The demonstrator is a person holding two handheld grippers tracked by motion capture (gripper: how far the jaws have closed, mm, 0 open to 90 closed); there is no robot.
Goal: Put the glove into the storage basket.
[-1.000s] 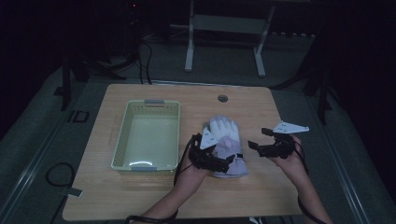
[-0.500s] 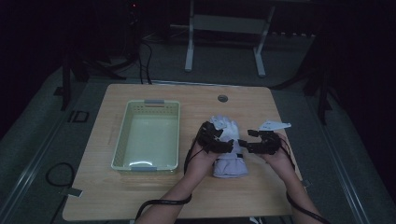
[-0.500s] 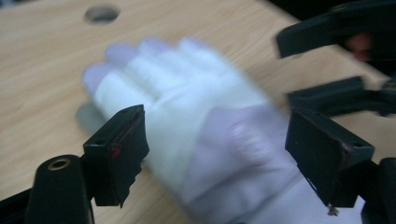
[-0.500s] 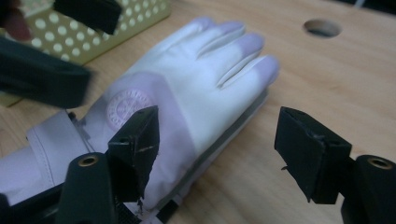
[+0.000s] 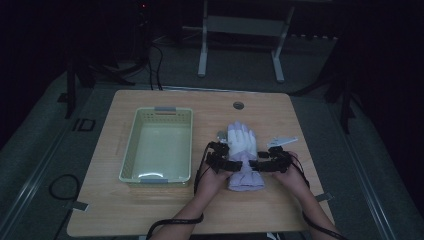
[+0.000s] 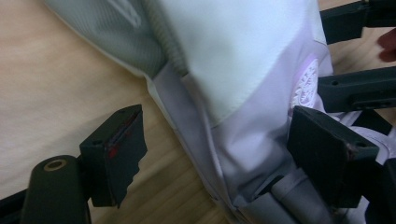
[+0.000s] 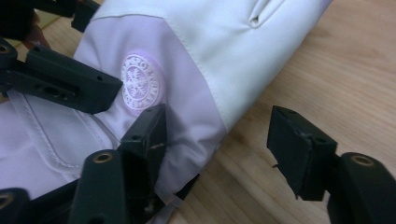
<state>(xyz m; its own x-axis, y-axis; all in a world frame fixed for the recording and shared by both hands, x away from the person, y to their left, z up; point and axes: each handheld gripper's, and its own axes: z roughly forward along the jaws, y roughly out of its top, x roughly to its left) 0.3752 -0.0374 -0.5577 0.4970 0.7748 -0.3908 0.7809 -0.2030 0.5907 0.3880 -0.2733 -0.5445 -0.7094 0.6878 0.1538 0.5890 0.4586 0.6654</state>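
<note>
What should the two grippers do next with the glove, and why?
Probably close both a little more. The left gripper and the right gripper, whose jaws have just been closing, each straddle one edge of the glove's cuff, one jaw on the fabric and one over the bare table, not yet pinching.

A glove (image 5: 242, 157) lay on the surface (image 5: 150, 210) right of its middle, fingers toward the far edge and cuff toward the near edge. A basket (image 5: 157, 145) stood just left of it, and a small round fitting (image 5: 238, 105) sat behind the glove near the far edge. The left tool (image 5: 226, 161) and right tool (image 5: 264, 164) flanked the cuff, one on each side.
</note>
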